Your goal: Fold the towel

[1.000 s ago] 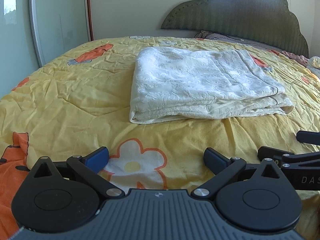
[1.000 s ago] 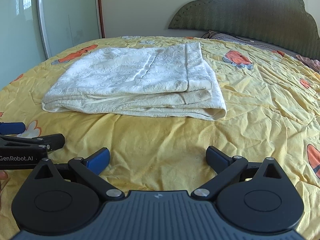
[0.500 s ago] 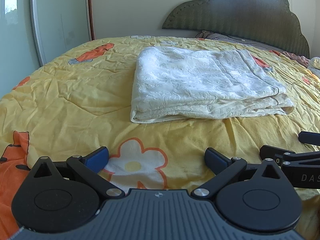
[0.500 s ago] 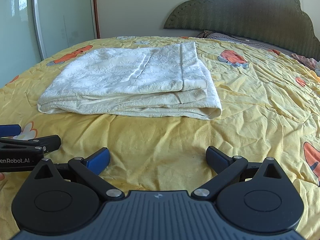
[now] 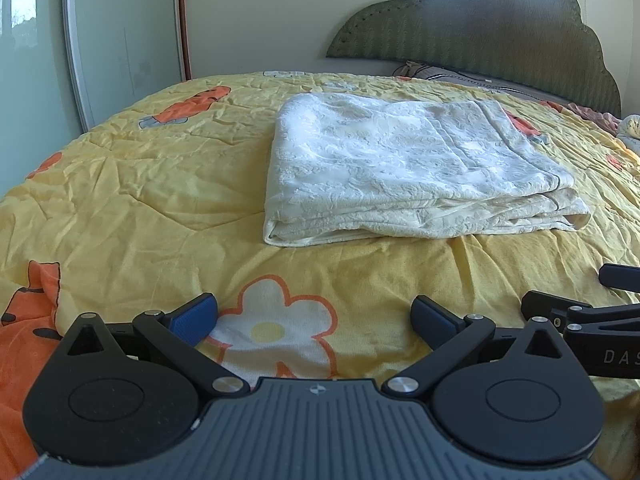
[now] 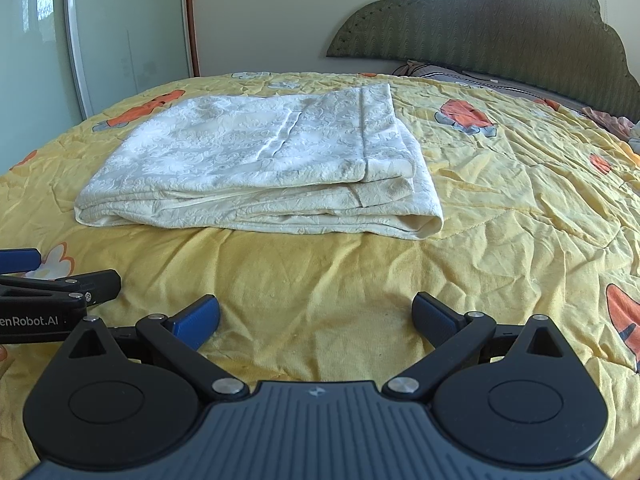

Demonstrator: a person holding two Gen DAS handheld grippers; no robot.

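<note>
Both jaws were spread wide and empty: left gripper (image 5: 314, 316) and right gripper (image 6: 316, 316) hovered over the near bedspread (image 5: 132, 200). The towel (image 5: 404, 168) lay folded farther up the bed (several layers). Risk: pinching only the top layer would unravel the stack.

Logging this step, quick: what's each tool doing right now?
Left tool: open, holding nothing.
Right tool: open, holding nothing.
</note>
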